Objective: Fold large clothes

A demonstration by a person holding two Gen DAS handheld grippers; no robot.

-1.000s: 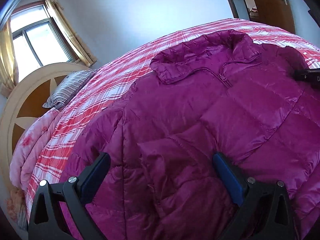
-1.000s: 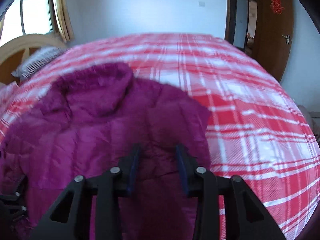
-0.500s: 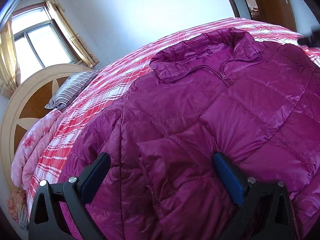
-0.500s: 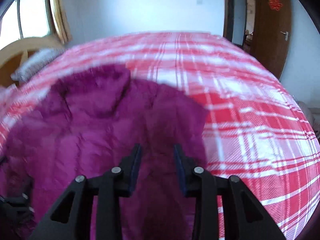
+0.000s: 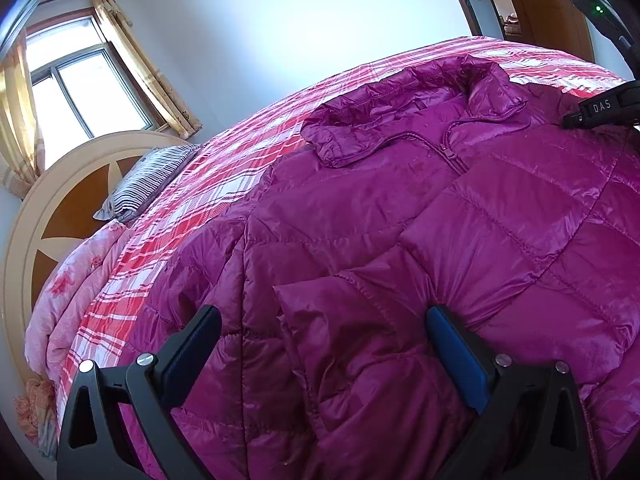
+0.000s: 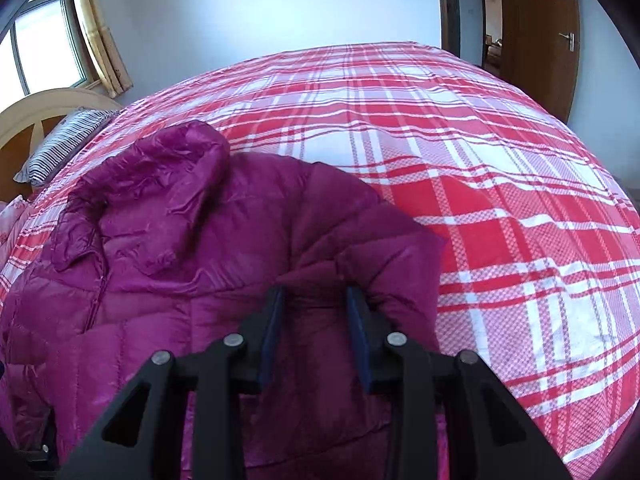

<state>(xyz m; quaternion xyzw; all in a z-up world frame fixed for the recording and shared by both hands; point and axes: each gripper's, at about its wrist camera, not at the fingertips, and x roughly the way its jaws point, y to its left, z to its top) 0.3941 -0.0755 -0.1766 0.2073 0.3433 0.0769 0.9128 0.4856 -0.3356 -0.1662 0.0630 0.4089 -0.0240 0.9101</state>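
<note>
Left wrist view: the purple down jacket [image 5: 460, 216] lies front-up on the plaid bedspread [image 5: 224, 176], collar toward the far wall, probably spread flat for folding. The left gripper [image 5: 320, 344] has its jaws wide apart, straddling a puffed fold near the jacket's lower part without visibly pinching it. Only here does the zipper show fully, with the right gripper's body at the jacket's far shoulder.

Right wrist view: the right gripper [image 6: 316, 312] stands narrow, its jaws closing around a ridge of the jacket's side; whether the pads press is unclear. This view alone shows bare bedspread beyond that edge.
</note>
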